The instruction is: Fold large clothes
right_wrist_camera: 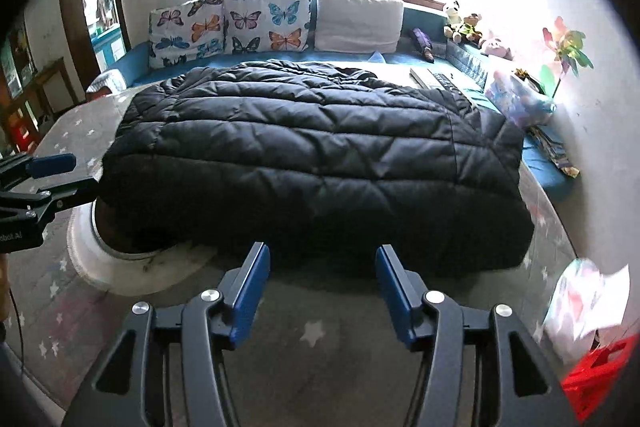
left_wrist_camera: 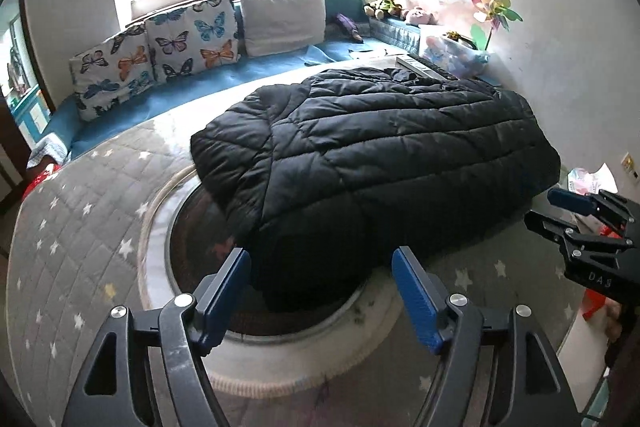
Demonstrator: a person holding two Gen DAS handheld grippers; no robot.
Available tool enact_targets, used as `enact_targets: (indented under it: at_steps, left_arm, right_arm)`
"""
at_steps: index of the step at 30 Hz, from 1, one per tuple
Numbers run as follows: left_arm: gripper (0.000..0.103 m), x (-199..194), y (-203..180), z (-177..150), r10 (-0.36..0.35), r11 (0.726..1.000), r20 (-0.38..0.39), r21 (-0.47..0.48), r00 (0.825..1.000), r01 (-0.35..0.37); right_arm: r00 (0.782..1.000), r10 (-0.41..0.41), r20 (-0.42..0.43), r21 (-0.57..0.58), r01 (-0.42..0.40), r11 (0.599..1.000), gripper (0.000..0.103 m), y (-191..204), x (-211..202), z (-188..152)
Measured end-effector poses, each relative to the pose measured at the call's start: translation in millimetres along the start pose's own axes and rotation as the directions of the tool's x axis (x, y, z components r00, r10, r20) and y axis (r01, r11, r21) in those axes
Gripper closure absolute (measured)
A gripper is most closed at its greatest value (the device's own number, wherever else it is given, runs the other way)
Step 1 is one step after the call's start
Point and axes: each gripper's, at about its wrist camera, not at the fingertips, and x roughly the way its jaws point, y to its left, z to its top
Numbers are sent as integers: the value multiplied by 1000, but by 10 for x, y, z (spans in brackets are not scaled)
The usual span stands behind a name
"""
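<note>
Star-print table cover point(right_wrist_camera: 320, 335) bears folded black puffer jacket point(right_wrist_camera: 316, 163), long axis crosswise.

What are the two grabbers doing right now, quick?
Left gripper: open, holding nothing, just short of the black puffer jacket.
Right gripper: open, empty too, at the jacket's near edge.

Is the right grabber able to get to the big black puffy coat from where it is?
Probably yes. The right gripper is open and points straight at the near edge of the black coat, with only bare star-patterned quilt between them.
</note>
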Motion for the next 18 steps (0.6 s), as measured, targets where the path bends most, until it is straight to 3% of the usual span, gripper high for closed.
enact_targets:
  at_steps: [7, 18]
  left_arm:
    - [16, -346, -29, -285, 52, 999, 27, -3, 998, -52]
    - [15, -580, -88, -558, 70, 997, 26, -18, 997, -70]
  right_arm:
    - [999, -28, 19, 25, 28, 999, 42, 88, -154, -203]
    - [998, -45, 48, 48, 43, 998, 41, 169, -351, -424]
